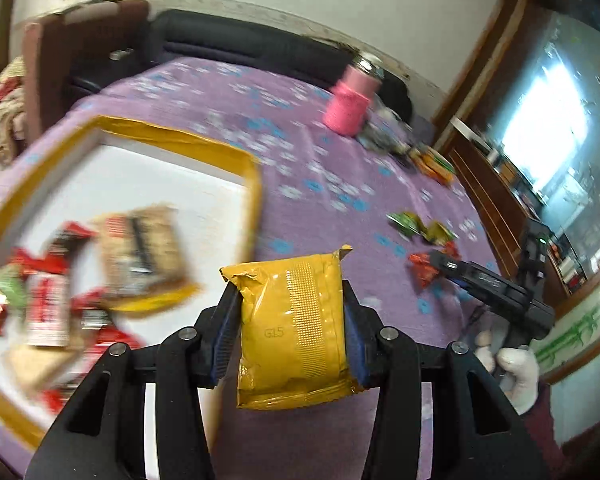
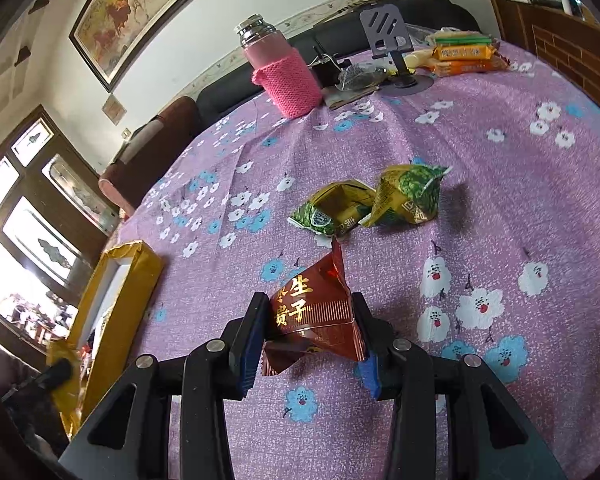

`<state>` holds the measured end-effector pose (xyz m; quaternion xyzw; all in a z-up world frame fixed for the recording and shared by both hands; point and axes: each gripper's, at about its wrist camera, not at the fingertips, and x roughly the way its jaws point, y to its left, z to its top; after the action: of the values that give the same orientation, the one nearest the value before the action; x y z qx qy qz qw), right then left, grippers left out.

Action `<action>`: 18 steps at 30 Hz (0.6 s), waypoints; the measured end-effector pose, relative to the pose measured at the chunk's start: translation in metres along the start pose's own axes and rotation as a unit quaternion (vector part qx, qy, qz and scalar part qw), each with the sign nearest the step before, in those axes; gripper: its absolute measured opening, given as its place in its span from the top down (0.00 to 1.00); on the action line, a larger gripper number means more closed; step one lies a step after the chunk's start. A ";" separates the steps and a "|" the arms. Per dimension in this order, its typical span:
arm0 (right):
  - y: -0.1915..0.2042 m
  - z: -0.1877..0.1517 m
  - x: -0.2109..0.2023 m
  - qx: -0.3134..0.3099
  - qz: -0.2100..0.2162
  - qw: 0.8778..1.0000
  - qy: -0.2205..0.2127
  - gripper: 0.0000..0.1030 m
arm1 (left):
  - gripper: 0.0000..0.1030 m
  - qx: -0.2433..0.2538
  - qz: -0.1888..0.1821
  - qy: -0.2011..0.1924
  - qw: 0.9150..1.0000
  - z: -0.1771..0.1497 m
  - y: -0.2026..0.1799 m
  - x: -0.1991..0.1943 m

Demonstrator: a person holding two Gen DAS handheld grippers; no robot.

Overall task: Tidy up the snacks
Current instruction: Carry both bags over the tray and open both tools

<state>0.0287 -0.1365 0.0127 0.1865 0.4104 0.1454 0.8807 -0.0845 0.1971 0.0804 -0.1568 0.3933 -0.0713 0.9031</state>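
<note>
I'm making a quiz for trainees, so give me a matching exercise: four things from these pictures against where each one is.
1. mustard-yellow foil snack packet
2. red-brown pyramid-shaped candy wrapper
3. two green-and-yellow snack pouches
4. pink knit-sleeved steel flask

A. loose on the purple floral tablecloth
B. in the right gripper
C. upright at the table's far edge
D. in the left gripper

Pairs: 1-D, 2-B, 3-A, 4-C

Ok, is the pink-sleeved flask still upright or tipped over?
Upright. The pink-sleeved flask stands on its base on the purple tablecloth, steel cap on top.
</note>
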 end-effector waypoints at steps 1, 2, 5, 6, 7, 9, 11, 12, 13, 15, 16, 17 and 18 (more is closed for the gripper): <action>0.003 0.001 -0.003 0.001 0.006 1.000 0.001 0.59 | 0.57 -0.004 0.006 -0.004 1.000 0.001 0.008 -0.005; 0.007 0.001 -0.005 0.001 0.012 1.000 0.002 0.59 | 0.57 -0.010 0.017 -0.011 1.000 0.004 0.020 -0.013; 0.032 0.003 -0.014 -0.009 0.035 0.999 0.006 0.59 | 0.57 -0.029 0.040 -0.022 0.999 0.011 0.050 -0.025; 0.041 0.004 -0.015 -0.013 0.045 0.999 0.009 0.59 | 0.57 -0.036 0.047 -0.024 0.998 0.014 0.059 -0.027; 0.056 0.004 -0.014 -0.021 0.057 0.998 0.015 0.59 | 0.57 -0.041 0.053 -0.024 0.997 0.015 0.066 -0.028; 0.082 0.004 -0.013 -0.040 0.075 0.996 0.024 0.60 | 0.57 -0.047 0.066 -0.027 0.996 0.020 0.080 -0.029; 0.111 0.001 -0.007 -0.059 0.096 0.993 0.040 0.60 | 0.57 -0.050 0.076 -0.028 0.995 0.024 0.090 -0.027; 0.124 -0.001 -0.003 -0.068 0.105 0.991 0.047 0.60 | 0.57 -0.052 0.079 -0.026 0.995 0.026 0.096 -0.025; 0.141 -0.006 0.002 -0.080 0.116 0.988 0.058 0.60 | 0.57 -0.054 0.080 -0.024 0.995 0.029 0.100 -0.023; 0.169 -0.015 0.012 -0.103 0.128 0.984 0.075 0.60 | 0.57 -0.058 0.084 -0.017 0.995 0.035 0.110 -0.016; 0.182 -0.021 0.016 -0.114 0.131 0.981 0.083 0.60 | 0.56 -0.062 0.087 -0.014 0.994 0.039 0.116 -0.013; 0.195 -0.028 0.021 -0.127 0.134 0.979 0.092 0.60 | 0.56 -0.066 0.088 -0.008 0.994 0.044 0.122 -0.008; 0.207 -0.034 0.026 -0.138 0.138 0.975 0.102 0.60 | 0.56 -0.069 0.088 -0.005 0.994 0.047 0.126 -0.005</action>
<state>-0.0027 0.0651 0.0676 0.1024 0.4442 0.3390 0.8230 -0.0533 0.3278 0.0713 -0.1838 0.4047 0.0361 0.8950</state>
